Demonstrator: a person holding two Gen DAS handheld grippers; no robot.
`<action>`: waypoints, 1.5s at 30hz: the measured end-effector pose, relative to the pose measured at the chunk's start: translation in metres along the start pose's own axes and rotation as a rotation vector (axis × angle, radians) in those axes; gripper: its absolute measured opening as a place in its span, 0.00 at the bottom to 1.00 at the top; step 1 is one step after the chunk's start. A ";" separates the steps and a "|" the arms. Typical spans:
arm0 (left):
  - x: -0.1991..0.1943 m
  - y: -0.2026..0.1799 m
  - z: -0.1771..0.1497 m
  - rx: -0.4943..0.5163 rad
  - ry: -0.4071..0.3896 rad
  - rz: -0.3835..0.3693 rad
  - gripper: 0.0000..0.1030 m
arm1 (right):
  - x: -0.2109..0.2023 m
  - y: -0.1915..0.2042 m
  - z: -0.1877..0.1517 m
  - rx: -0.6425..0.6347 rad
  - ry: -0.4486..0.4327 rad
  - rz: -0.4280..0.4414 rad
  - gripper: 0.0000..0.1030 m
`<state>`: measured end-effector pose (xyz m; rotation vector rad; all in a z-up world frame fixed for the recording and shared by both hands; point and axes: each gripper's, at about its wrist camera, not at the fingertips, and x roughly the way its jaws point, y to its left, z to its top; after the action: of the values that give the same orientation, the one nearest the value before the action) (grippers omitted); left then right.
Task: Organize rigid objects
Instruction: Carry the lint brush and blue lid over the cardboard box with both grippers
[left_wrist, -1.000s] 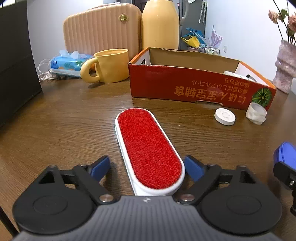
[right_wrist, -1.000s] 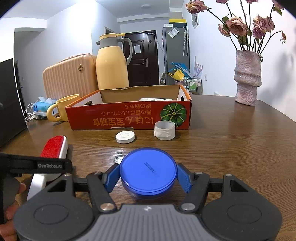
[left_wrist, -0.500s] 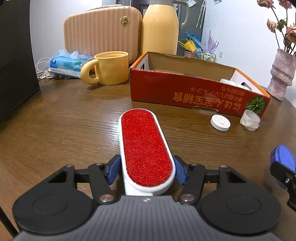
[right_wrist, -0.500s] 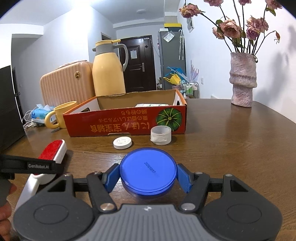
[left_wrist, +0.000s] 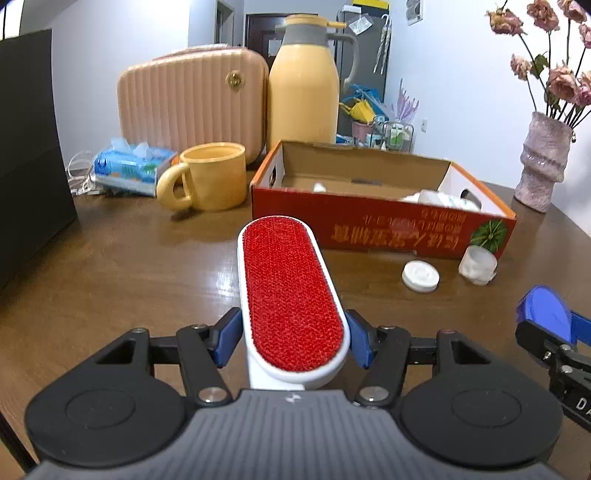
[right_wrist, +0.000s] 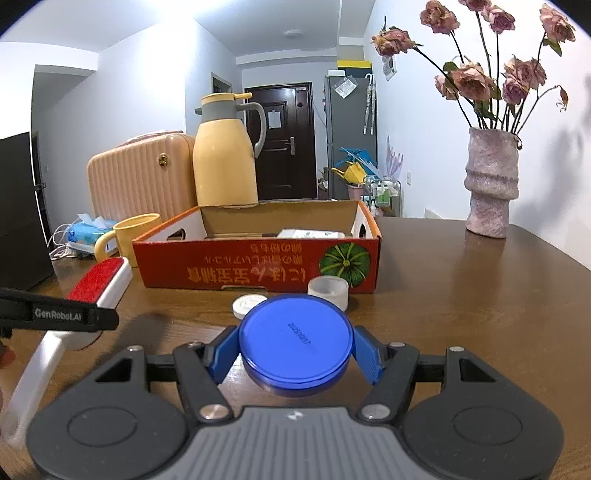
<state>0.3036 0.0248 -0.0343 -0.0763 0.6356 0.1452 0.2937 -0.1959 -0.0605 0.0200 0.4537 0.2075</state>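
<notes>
My left gripper is shut on a white lint brush with a red pad and holds it lifted above the table, pointing toward the red cardboard box. The brush also shows in the right wrist view. My right gripper is shut on a blue round lid, held above the table in front of the box. The lid also shows at the right edge of the left wrist view. The box holds some white items.
A small white disc and a translucent cup lie on the wooden table before the box. A yellow mug, tissue pack, beige case and yellow thermos stand behind. A vase stands far right.
My left gripper closed on the lint brush and lifted it off the table. My right gripper rose with the blue lid and moved closer to the box.
</notes>
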 end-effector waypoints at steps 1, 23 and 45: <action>-0.001 0.000 0.003 0.002 -0.006 -0.003 0.59 | 0.001 0.000 0.003 -0.003 -0.004 0.002 0.63; 0.011 -0.014 0.070 -0.004 -0.093 -0.069 0.59 | 0.038 0.006 0.070 -0.015 -0.105 -0.012 0.63; 0.084 -0.037 0.133 -0.062 -0.095 -0.061 0.59 | 0.122 -0.014 0.115 0.100 -0.162 -0.043 0.63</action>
<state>0.4542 0.0127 0.0237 -0.1472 0.5339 0.1087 0.4544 -0.1819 -0.0107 0.1240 0.3020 0.1399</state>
